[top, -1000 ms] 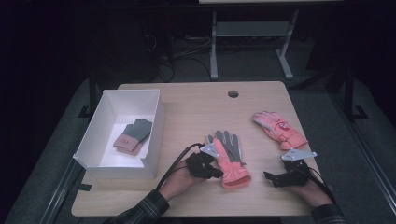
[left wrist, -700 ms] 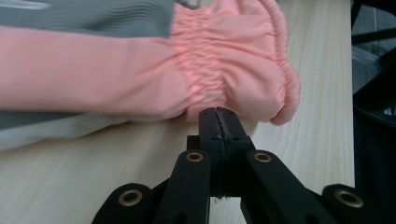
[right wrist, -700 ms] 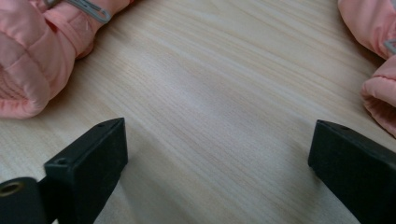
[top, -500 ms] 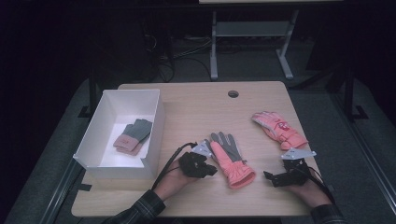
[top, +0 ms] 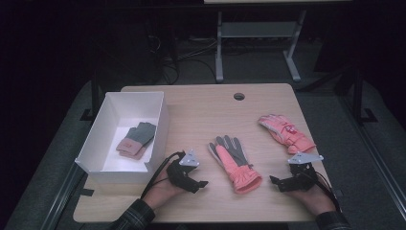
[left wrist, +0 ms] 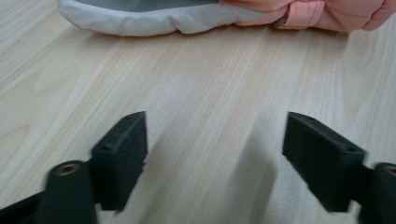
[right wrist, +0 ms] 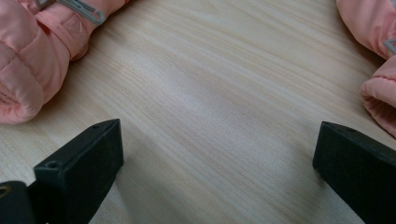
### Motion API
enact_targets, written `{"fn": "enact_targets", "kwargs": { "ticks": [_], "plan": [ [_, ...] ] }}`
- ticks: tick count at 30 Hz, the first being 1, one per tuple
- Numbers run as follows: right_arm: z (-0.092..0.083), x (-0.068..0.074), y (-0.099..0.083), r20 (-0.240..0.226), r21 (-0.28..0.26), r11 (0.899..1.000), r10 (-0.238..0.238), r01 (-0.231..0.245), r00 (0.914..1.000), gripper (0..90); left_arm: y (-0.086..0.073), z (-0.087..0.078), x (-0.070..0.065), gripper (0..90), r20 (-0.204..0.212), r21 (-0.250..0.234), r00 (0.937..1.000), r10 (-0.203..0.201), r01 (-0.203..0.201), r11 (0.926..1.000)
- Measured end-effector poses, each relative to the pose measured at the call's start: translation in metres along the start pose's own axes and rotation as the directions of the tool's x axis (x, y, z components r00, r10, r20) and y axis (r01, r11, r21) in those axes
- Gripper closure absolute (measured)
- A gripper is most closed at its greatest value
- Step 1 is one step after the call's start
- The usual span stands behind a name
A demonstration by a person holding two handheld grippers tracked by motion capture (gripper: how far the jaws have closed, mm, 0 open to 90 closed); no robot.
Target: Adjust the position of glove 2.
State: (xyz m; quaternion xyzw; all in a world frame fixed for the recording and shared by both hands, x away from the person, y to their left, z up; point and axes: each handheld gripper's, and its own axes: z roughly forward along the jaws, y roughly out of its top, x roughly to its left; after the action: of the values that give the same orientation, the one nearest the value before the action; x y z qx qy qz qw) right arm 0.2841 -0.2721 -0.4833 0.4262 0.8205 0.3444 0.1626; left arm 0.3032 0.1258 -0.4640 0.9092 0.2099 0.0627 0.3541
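Note:
A pink glove with a grey palm [top: 234, 163] lies flat in the middle of the wooden table [top: 206, 115], cuff toward me. Its edge runs along the top of the left gripper view [left wrist: 187, 14]. My left gripper [top: 198, 184] sits just left of the cuff; its jaws have just been opening and stand open [left wrist: 215, 154] over bare wood, nothing between them. A second pink glove [top: 285, 133] lies at the right. My right gripper [top: 275, 182] rests open [right wrist: 219, 158] between the two gloves, with one cuff [right wrist: 32, 60] on its left and the other glove [right wrist: 373, 46] on its right.
A white box [top: 160, 124] stands at the table's left, holding a small grey and pink pair of gloves [top: 136, 140]. A round cable hole [top: 239, 96] is near the far edge. The table's front edge is close to both hands.
The left gripper has opened and drawn back to the left, away from the middle glove's cuff. The glove stays on the table. The right gripper has not moved.

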Motion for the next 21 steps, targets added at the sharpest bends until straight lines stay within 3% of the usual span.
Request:
{"fn": "enact_targets", "kwargs": {
  "ticks": [4, 6, 11, 15, 21],
  "plan": [
    [0.000, 0.000, 0.000, -0.004, 0.000, 1.000, 0.003, -0.003, 1.0000, 1.2, -0.005, 0.004, -0.005, 14.5, -0.034, 0.000, 0.9989, 0.032, -0.032, 0.9995],
    [0.000, 0.000, 0.002, -0.005, 0.011, 1.000, 0.003, -0.003, 1.0000, 1.2, -0.009, 0.005, -0.004, 12.8, -0.032, -0.029, 0.9993, 0.017, -0.018, 0.9994],
    [-0.003, 0.000, 0.007, -0.022, 0.048, 0.999, -0.018, 0.019, 0.9996, 5.9, -0.017, 0.004, 0.000, 12.6, -0.010, -0.076, 0.9995, 0.030, -0.031, 0.9966],
    [-0.009, 0.000, 0.012, -0.036, 0.036, 0.999, -0.006, 0.007, 0.9993, 13.5, -0.017, 0.004, 0.000, 12.8, -0.010, -0.079, 0.9997, 0.023, -0.024, 0.9966],
    [-0.019, -0.002, 0.027, -0.040, 0.019, 1.000, -0.002, 0.003, 0.9992, 17.2, -0.017, 0.004, 0.001, 12.9, -0.009, -0.073, 0.9997, 0.025, -0.025, 0.9970]
  ]
}}
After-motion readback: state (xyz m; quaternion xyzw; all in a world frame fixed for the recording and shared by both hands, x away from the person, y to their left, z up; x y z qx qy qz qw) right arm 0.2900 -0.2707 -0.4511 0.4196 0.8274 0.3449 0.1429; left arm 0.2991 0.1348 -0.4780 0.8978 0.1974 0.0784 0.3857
